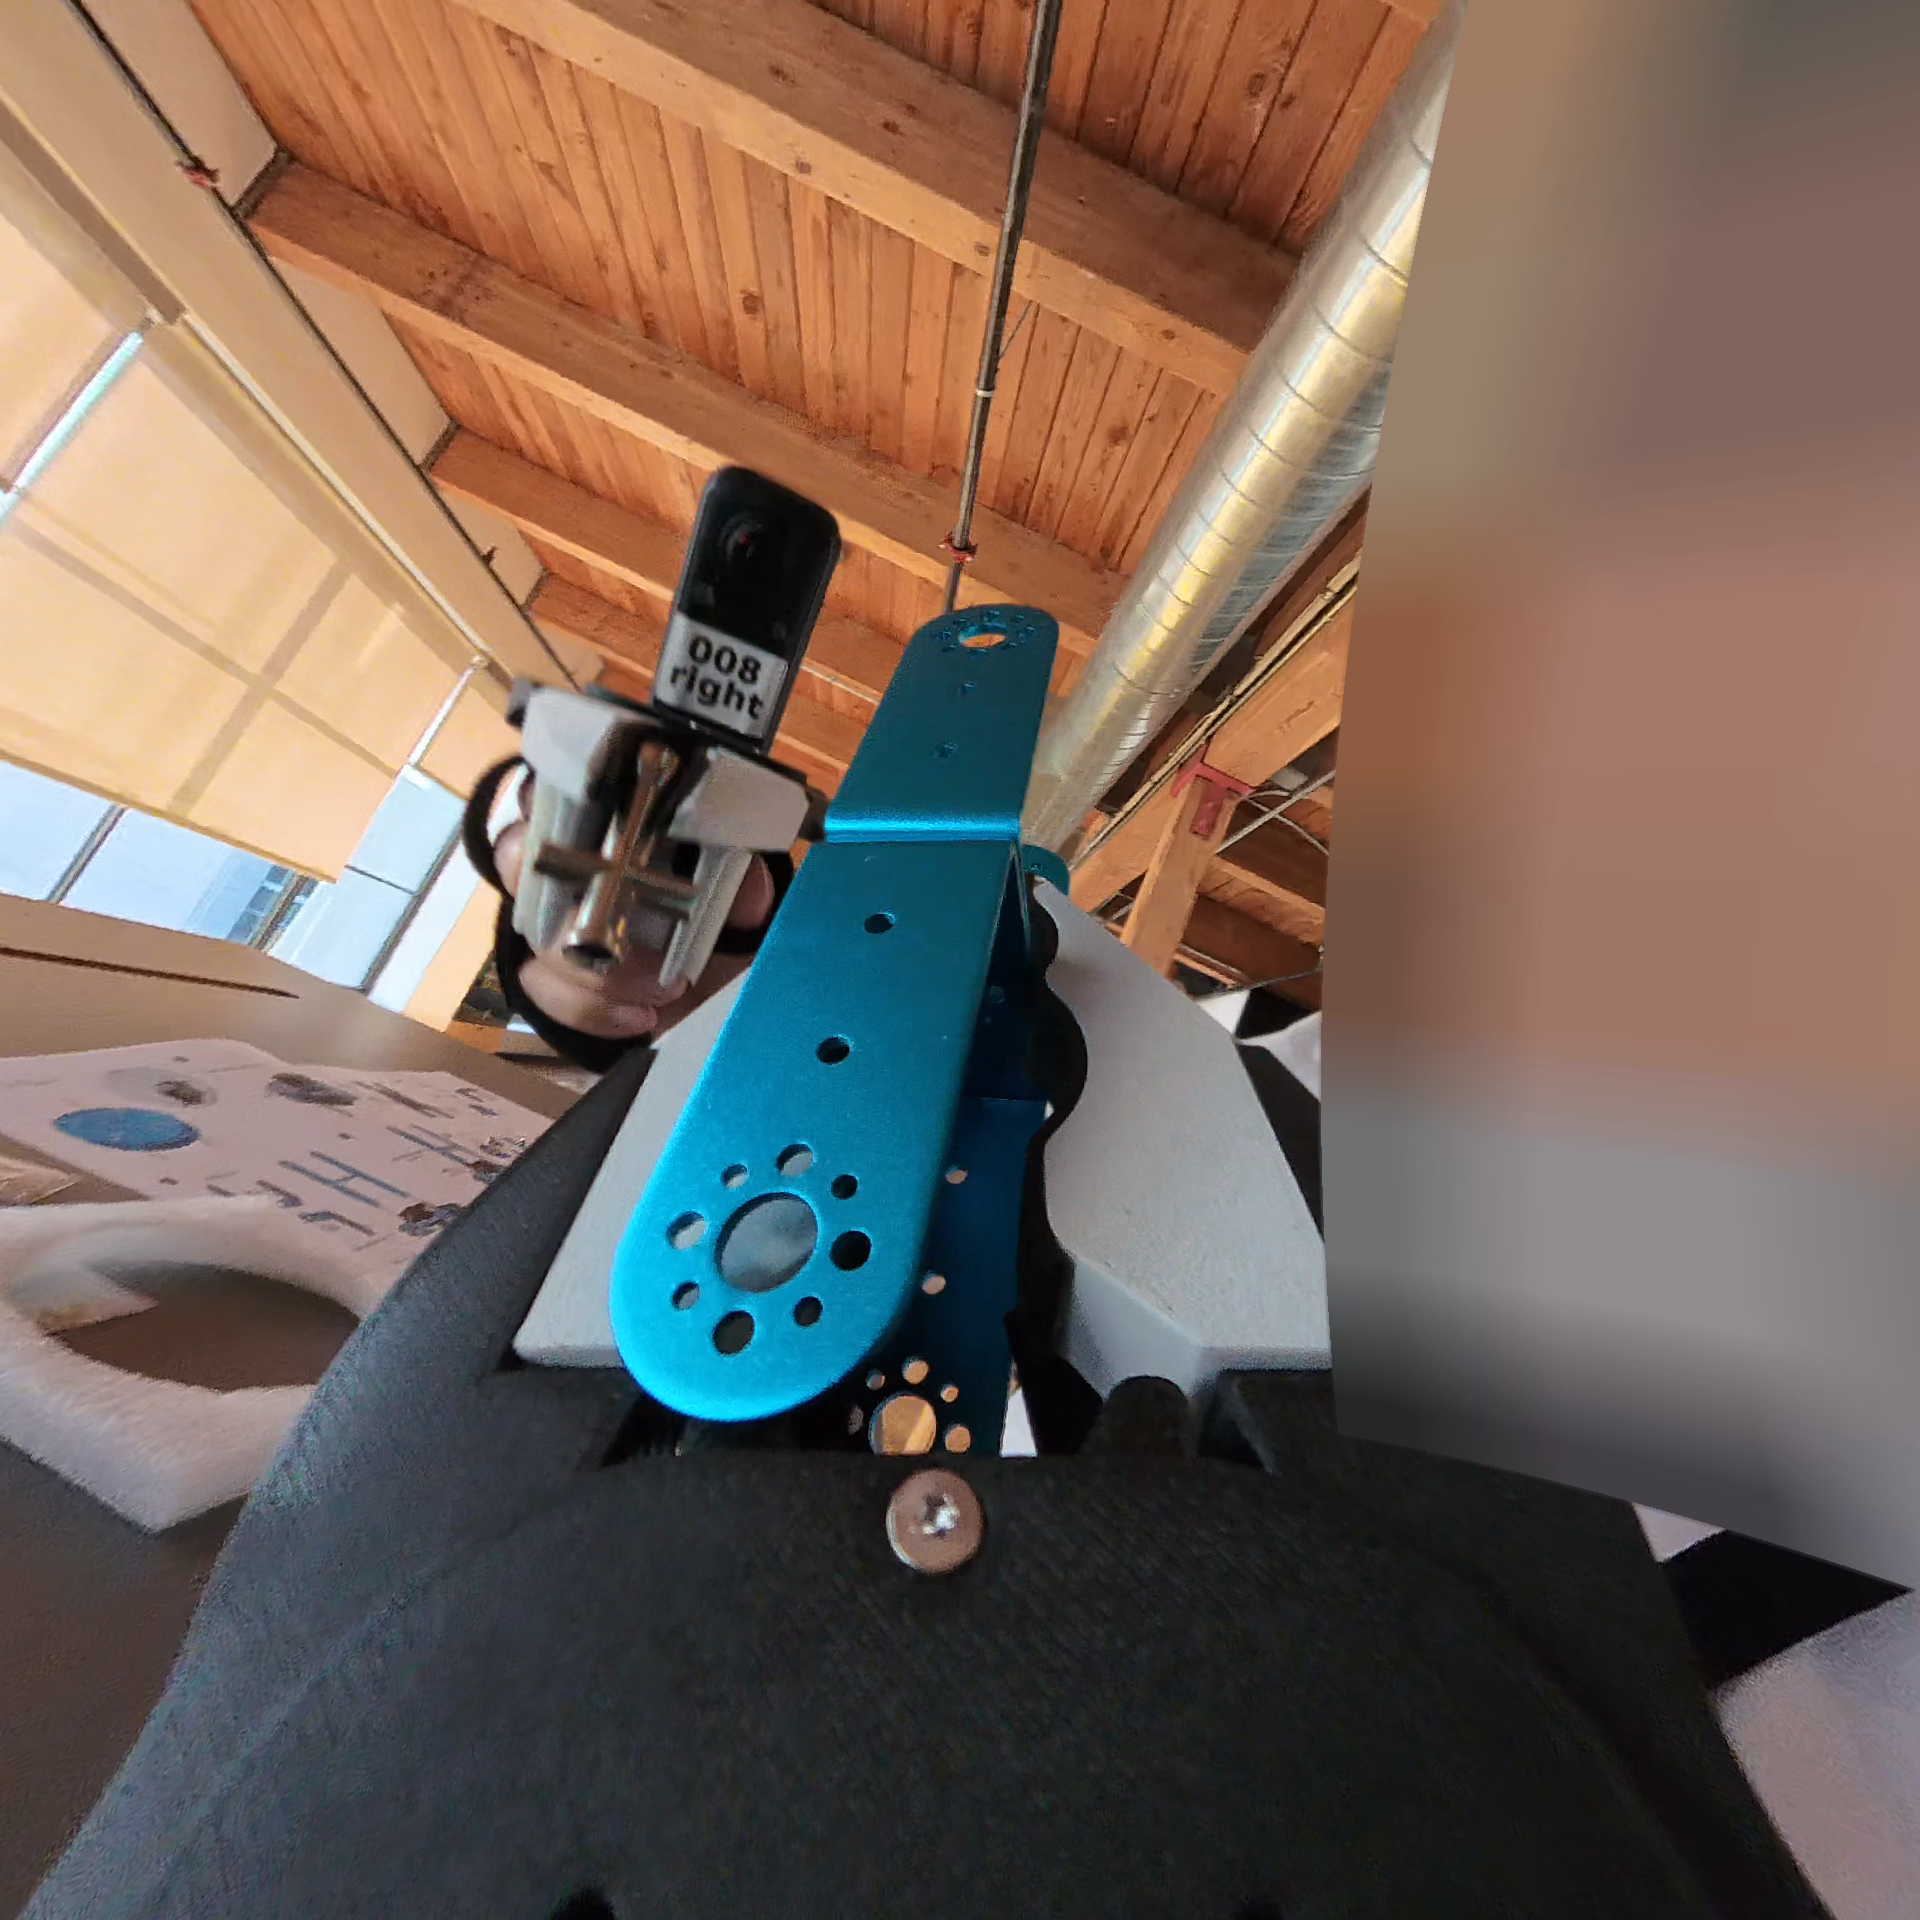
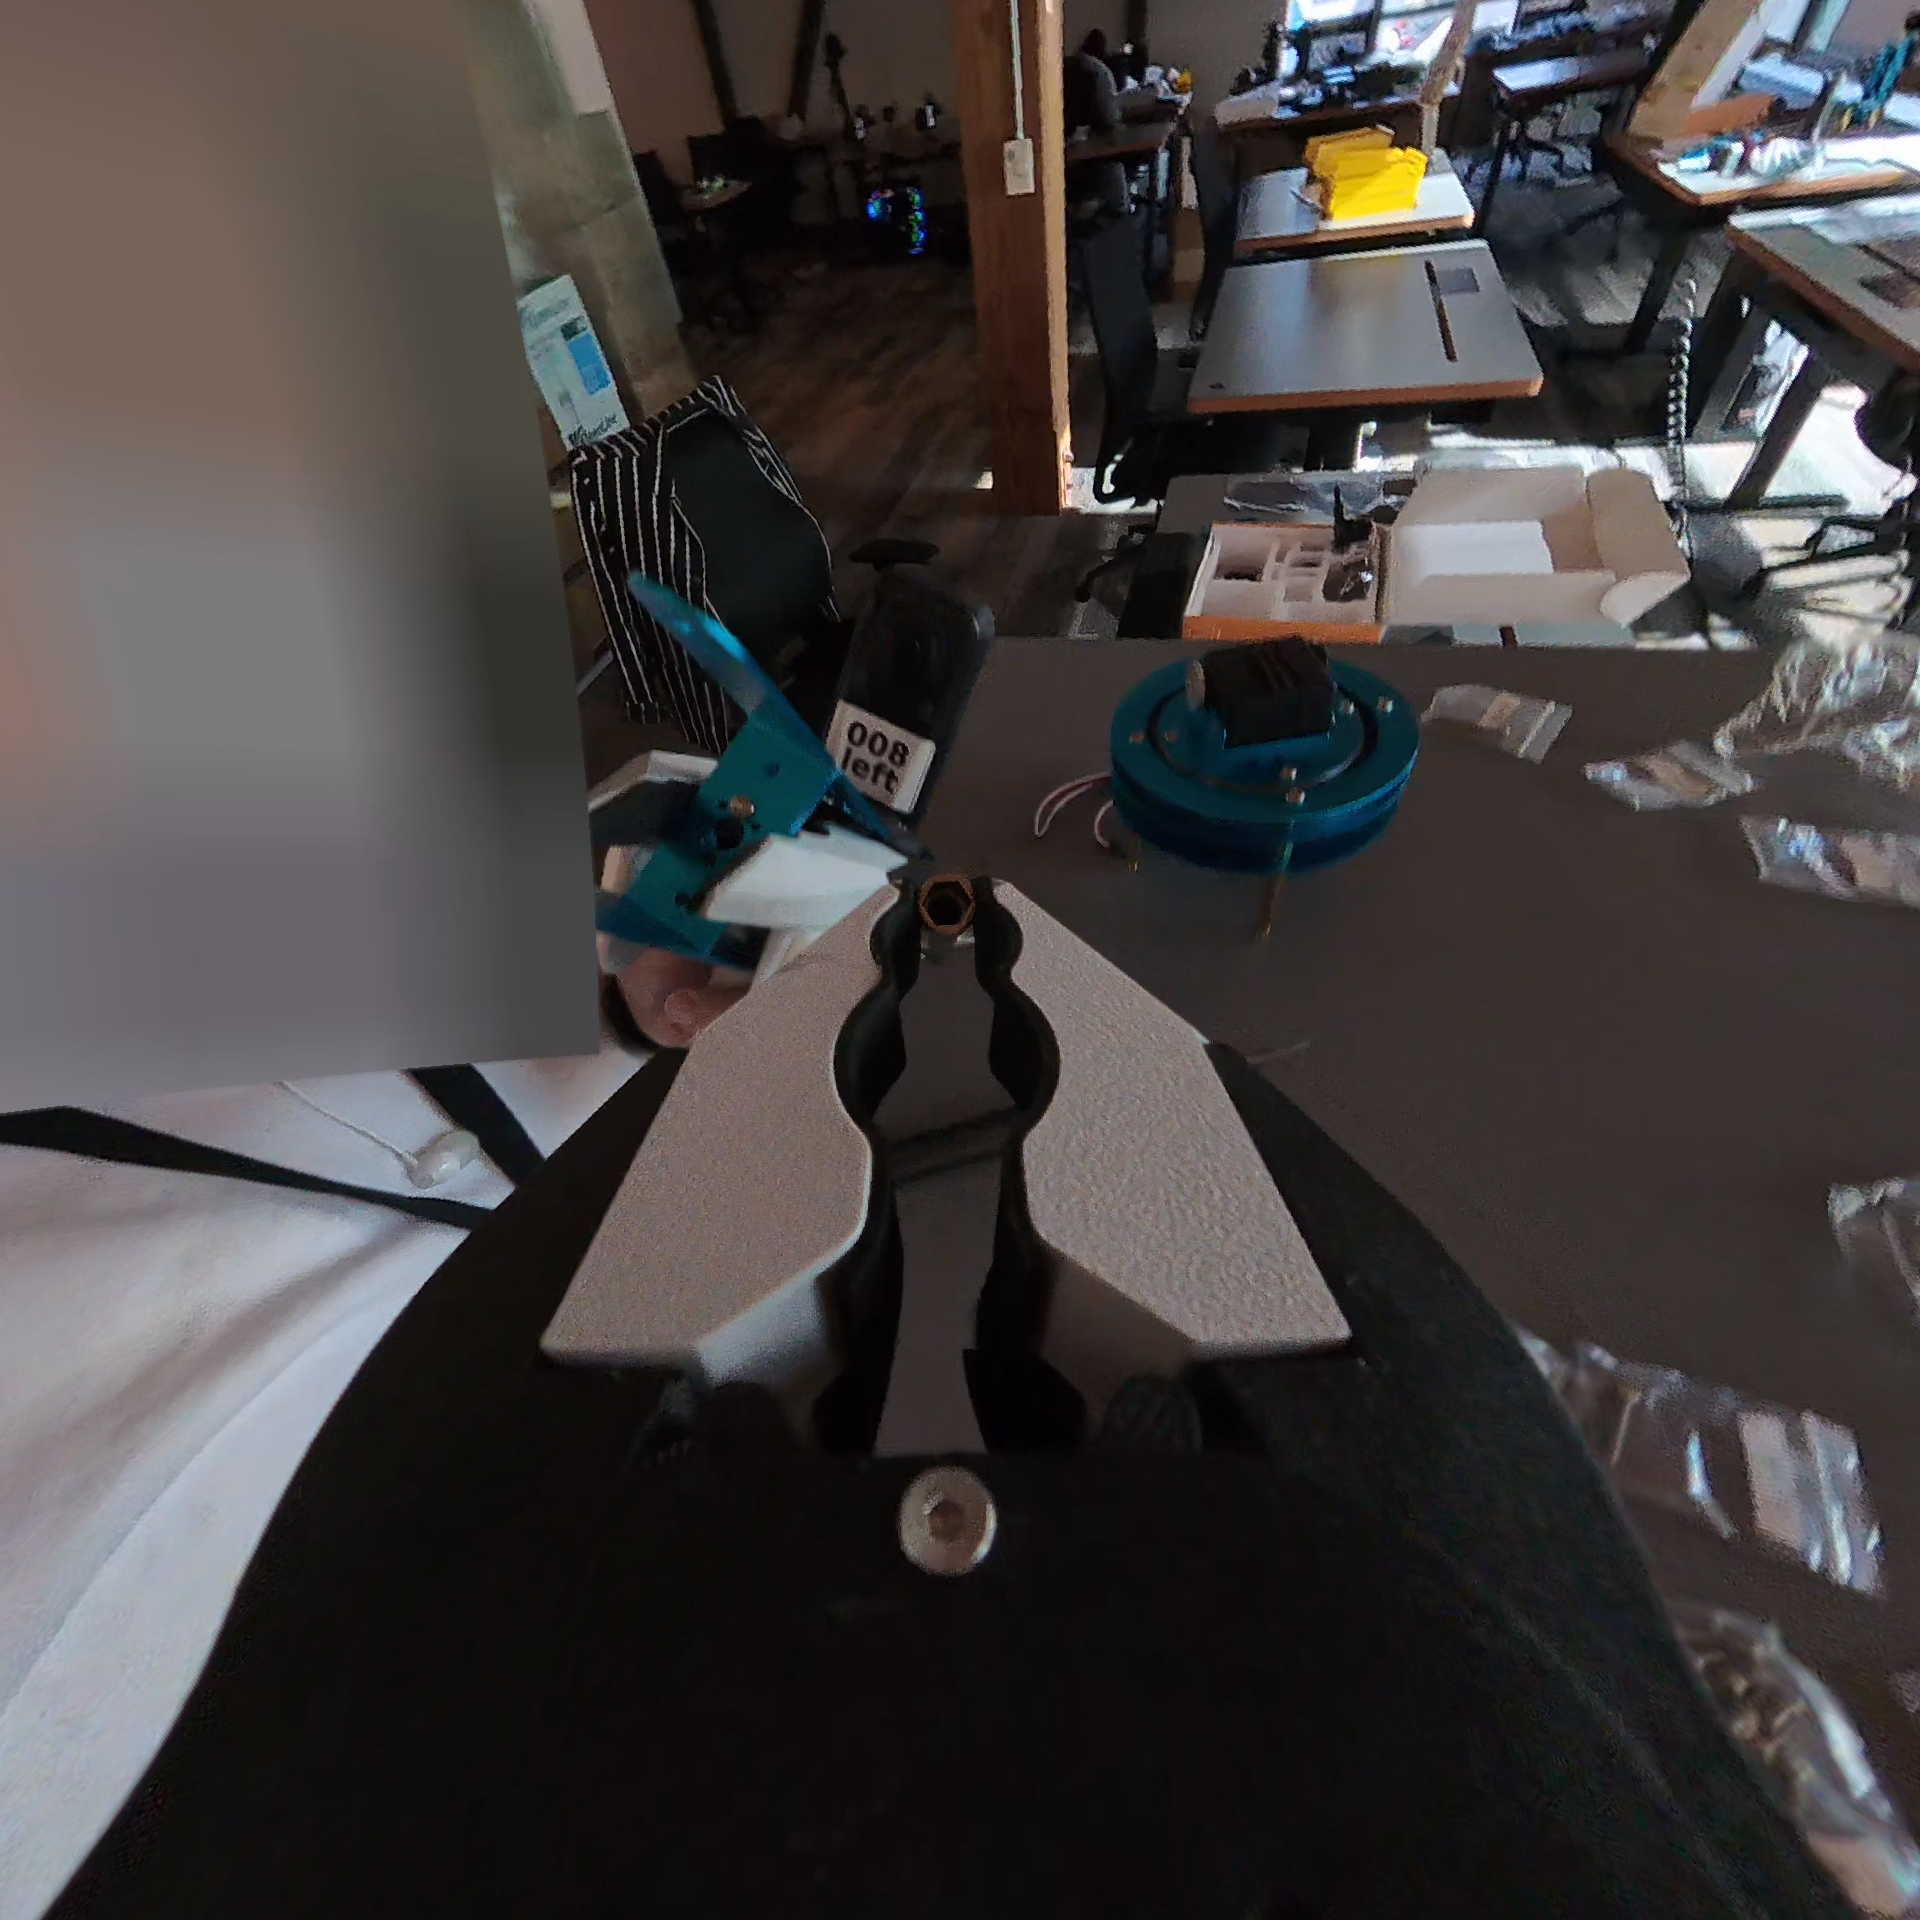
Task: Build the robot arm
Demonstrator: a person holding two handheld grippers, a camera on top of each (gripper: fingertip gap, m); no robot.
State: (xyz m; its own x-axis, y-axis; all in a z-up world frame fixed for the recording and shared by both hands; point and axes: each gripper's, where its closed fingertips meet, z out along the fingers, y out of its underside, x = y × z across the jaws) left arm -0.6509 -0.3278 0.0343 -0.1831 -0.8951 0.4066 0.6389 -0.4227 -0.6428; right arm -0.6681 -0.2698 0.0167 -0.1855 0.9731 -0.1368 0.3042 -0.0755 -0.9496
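Note:
My left gripper [image 1: 914, 956] is shut on a blue perforated metal bracket [image 1: 831, 1101], bent in a U shape, and holds it up in the air, tilted towards the ceiling. The bracket [image 2: 748, 769] and the left gripper [image 2: 821, 868] also show in the right wrist view, at the left, off the table's near corner. My right gripper [image 2: 948, 920] is shut on a silver cross-shaped socket wrench; its hexagonal end [image 2: 941, 900] pokes out between the fingertips. In the left wrist view the right gripper [image 1: 649, 831] and the wrench [image 1: 613, 883] face the bracket from close by.
A grey table [image 2: 1455, 1091] bears a blue round base with a black block on top [image 2: 1262, 769] and several clear plastic bags [image 2: 1766, 769]. A white foam tray [image 1: 156, 1351] and a printed sheet [image 1: 260, 1132] lie at the left. A person in white stands close.

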